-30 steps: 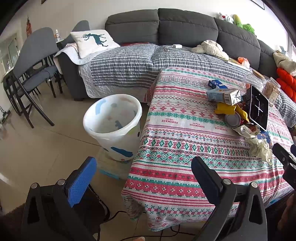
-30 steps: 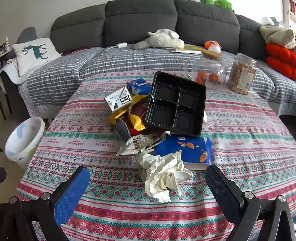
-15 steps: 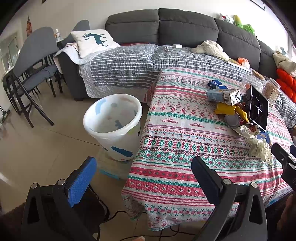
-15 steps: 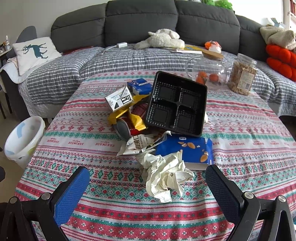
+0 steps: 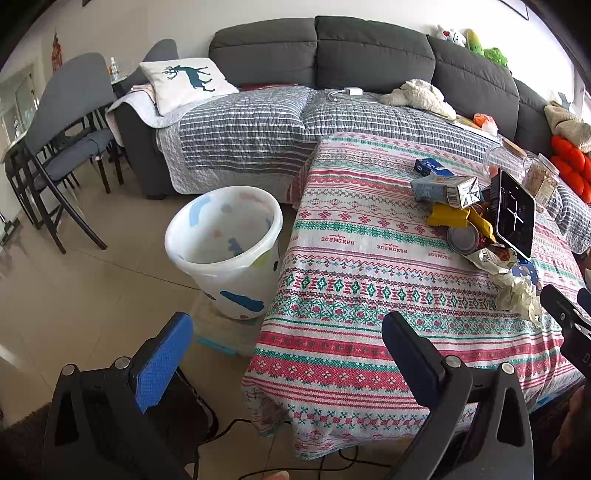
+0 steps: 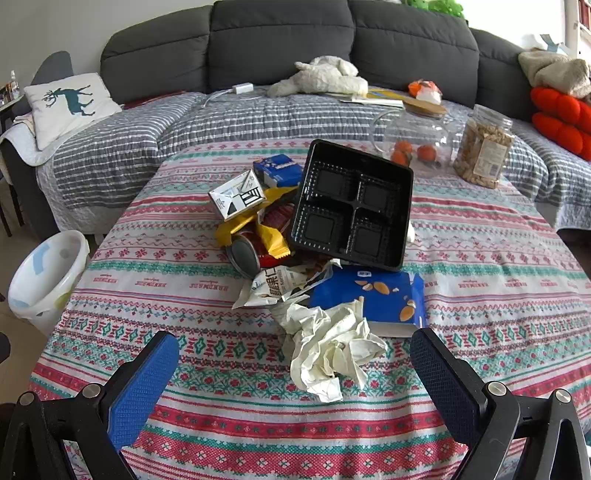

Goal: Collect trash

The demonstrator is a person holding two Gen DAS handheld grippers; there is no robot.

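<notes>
Brightness: both views are evenly and brightly lit by daylight.
Light source: the upper right corner of the right wrist view is blown out to white by a window [image 6: 576, 22]; the wall [image 5: 258, 14] behind the sofa is seen washed pale.
Shadows: only soft, faint shadows are cast under the crumpled paper [image 6: 328, 347] and the black tray [image 6: 352, 206].
Glare: a dull sheen is shown on the floor tiles [image 5: 74, 295].
Distortion: straight lines are bent strongly by the fisheye; dark vignetted corners are seen in the left wrist view.
Focus: the middle is rendered sharp; the edges are slightly softened.
</notes>
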